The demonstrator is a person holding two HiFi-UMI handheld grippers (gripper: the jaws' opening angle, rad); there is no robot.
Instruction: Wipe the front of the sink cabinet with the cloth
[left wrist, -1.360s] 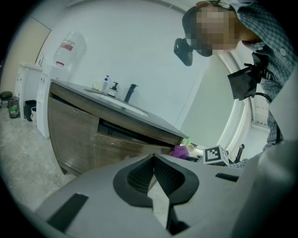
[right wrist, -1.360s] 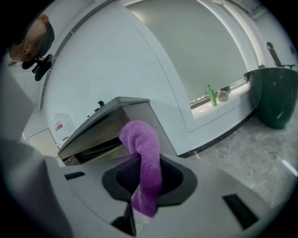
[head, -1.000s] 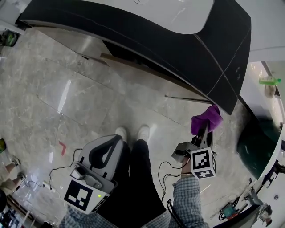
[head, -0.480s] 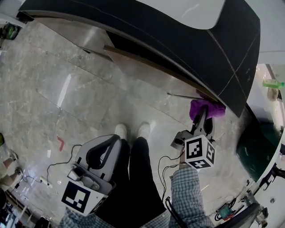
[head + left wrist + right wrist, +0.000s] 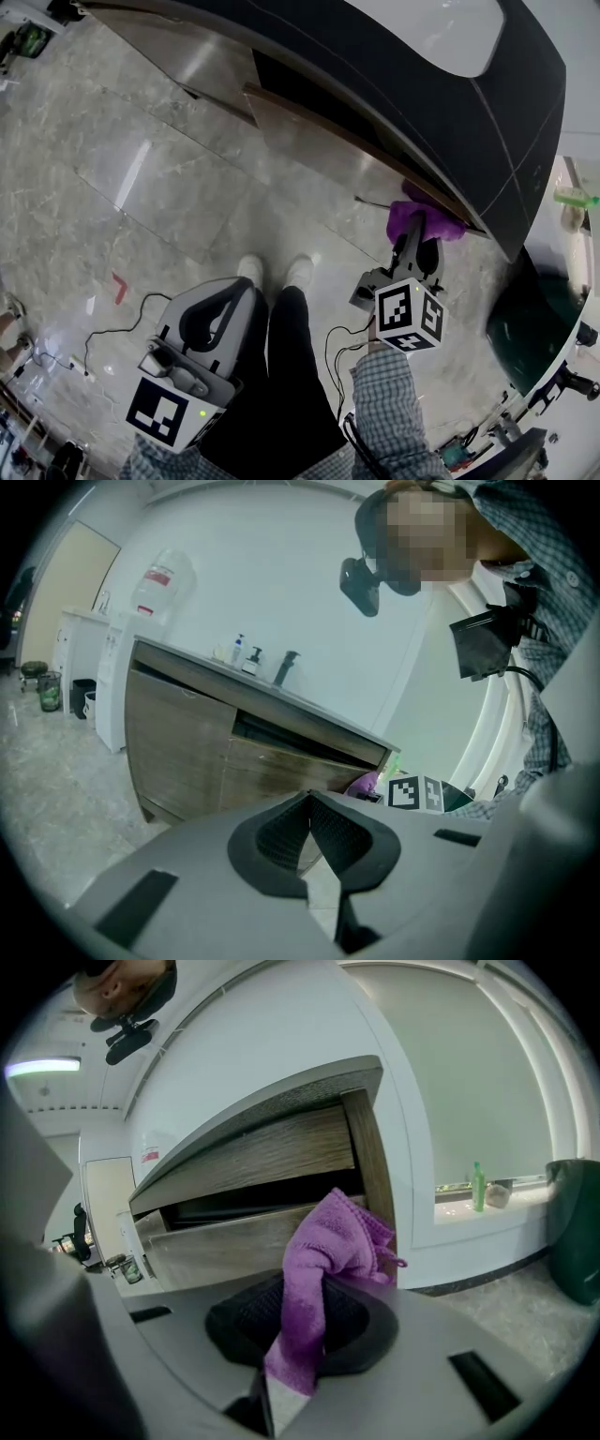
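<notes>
one fuzzy purple cloth [image 5: 323, 1251] sits pinched in right gripper [image 5: 300, 1312] fingers near the woodgrain cabinet [image 5: 253, 1162]; left gripper [image 5: 309, 810] fingers closed, empty.

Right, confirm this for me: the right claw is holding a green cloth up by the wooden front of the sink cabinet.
Wrong colour: the cloth in the right claw is purple, not green, as the right gripper view shows. The rest stands: that claw grips it up by the wooden front of the sink cabinet.
</notes>
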